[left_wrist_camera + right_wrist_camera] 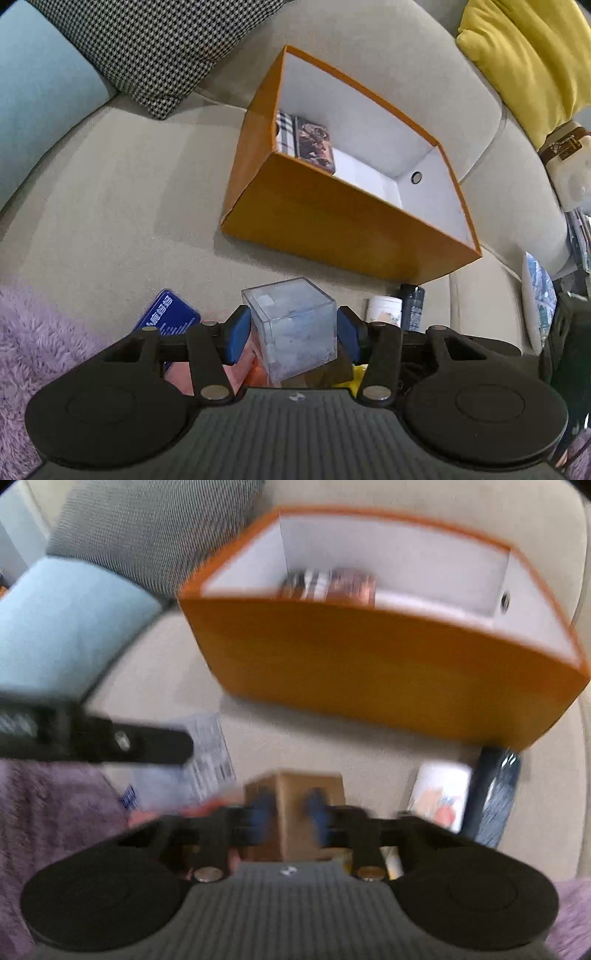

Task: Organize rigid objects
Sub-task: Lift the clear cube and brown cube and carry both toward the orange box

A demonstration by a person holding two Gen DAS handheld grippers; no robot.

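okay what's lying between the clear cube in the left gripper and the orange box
Nothing: in the left wrist view, only bare beige sofa cushion separates the clear cube, held by the left gripper, from the orange box.

light: soft, even | left view: sharp, edges bowed | right view: motion-blurred, perhaps defocused

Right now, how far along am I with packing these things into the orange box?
Done: two printed packs already stand in the orange box. In hand: the left fingers clamp a clear cube, not yet over the box. The right fingers, blurred, look apart above a brown carton. Left on the sofa: that carton, a blue packet, a white jar and a dark bottle.
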